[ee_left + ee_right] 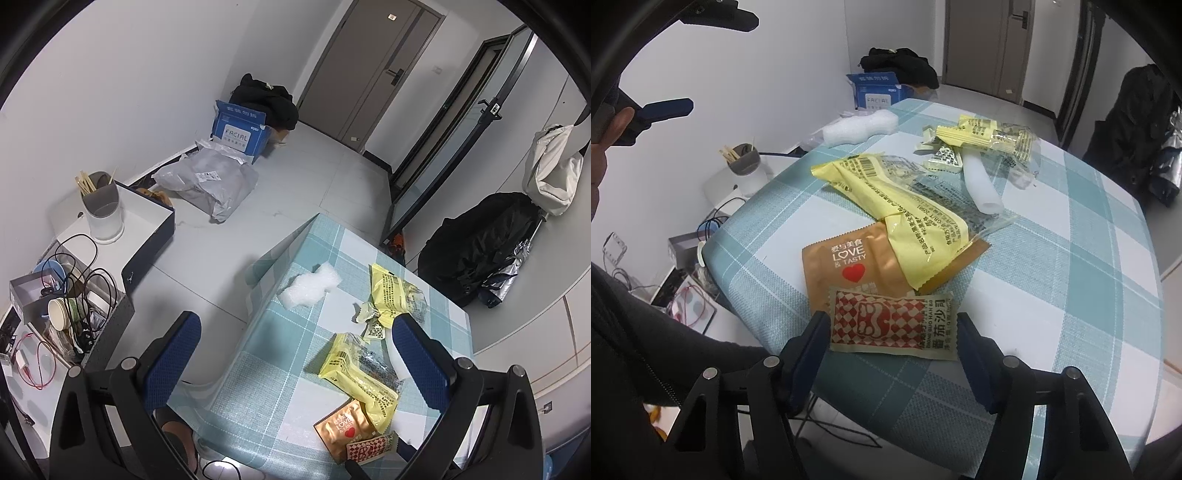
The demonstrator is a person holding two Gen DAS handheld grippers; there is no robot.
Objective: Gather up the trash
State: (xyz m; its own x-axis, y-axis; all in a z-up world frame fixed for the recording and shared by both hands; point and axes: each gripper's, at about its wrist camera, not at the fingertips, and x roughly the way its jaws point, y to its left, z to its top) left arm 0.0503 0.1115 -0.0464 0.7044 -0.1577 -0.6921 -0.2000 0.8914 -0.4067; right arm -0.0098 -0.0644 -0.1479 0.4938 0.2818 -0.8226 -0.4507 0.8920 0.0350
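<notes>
Wrapper-strewn checked tablecloth (1052,236), white-walled room.

Brown packet (846,266) half under yellow wrapper (905,221), black jacket (1137,125) cut off at frame edge

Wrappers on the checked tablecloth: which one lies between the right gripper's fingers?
The red-and-white checkered sauce packet, at the near table edge. It partly overlaps the brown heart-printed packet; both yellow wrappers lie farther off.
</notes>
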